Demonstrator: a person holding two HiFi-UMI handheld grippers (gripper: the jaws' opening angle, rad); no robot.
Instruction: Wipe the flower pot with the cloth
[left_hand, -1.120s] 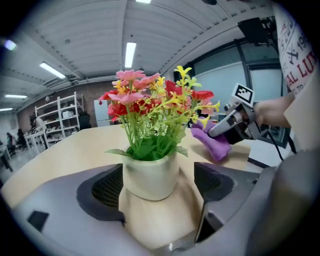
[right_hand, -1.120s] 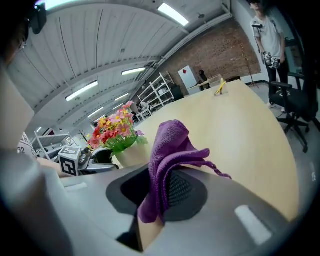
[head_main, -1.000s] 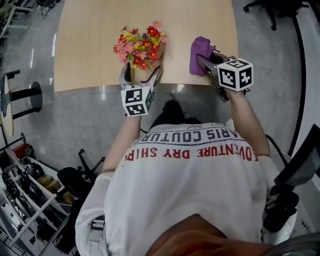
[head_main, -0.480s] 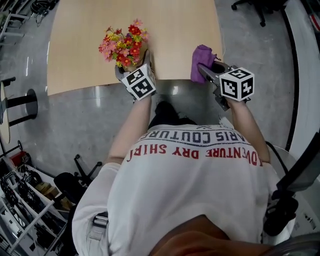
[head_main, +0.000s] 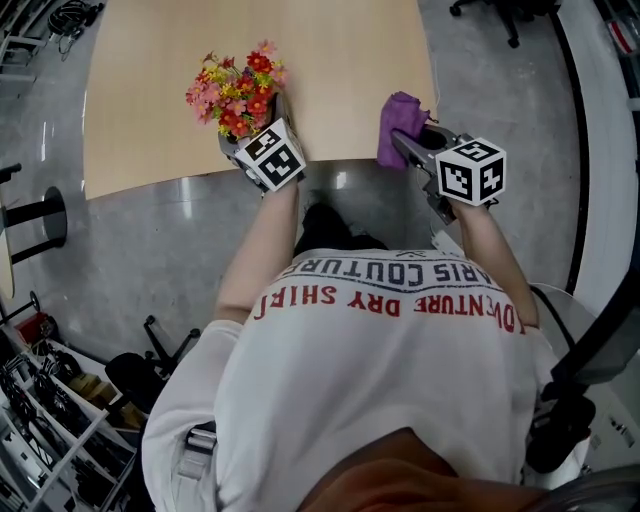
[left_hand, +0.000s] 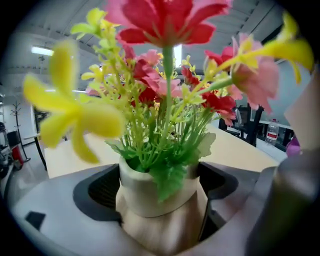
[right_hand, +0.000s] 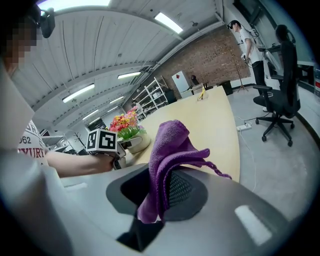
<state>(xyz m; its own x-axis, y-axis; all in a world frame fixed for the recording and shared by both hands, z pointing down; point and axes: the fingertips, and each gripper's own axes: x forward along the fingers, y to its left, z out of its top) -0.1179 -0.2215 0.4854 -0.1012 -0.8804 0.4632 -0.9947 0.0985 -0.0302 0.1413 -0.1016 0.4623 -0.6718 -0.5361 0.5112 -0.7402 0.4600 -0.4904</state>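
While left claw (left_hand: 161, 222) clasps flower pot (left_hand: 156, 192), right claw (right_hand: 159, 202) pinching cloth (right_hand: 172, 142)

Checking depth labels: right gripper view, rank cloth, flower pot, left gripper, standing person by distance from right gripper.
1. cloth, held by right gripper.
2. left gripper and flower pot, left; too close to call.
3. standing person, far upper right.

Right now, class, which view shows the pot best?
The left gripper view: the pot fills the foreground, gripped between the jaws. In the head view, flowers and the left gripper mostly hide it. The right gripper view shows it small and distant.
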